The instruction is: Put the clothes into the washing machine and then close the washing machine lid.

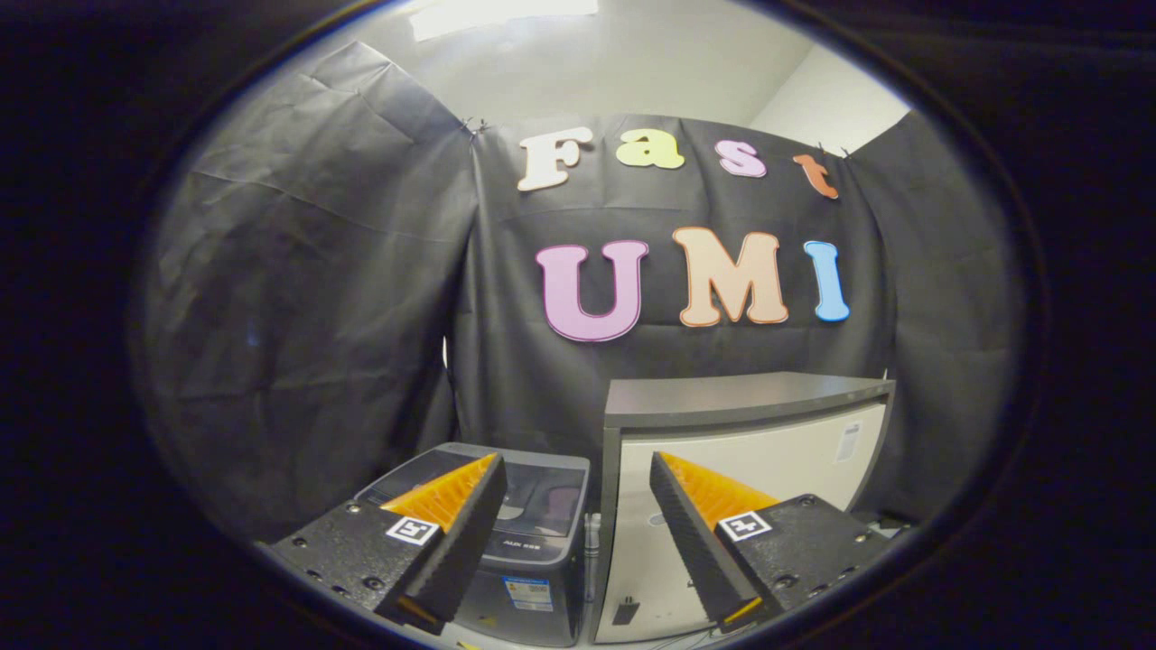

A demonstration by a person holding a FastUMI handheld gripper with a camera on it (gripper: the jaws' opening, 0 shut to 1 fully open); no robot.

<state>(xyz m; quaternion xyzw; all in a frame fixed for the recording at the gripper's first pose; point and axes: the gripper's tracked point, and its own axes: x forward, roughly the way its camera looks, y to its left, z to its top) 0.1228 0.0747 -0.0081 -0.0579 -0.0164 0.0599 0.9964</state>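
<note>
Gripper view: hand-held gripper (575, 465) agape, label illegible.

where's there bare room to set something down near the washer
The flat grey top of the cabinet looks bare, bordered behind by the booth's black cloth. The washing machine beside it has its lid shut, so its top is free too. The slot between them is tight. The gripper hangs open, holding nothing.

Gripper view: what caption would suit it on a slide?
Open gripper held high, nothing between its fingers, facing a small washing machine with lid down beside a white cabinet.
</note>
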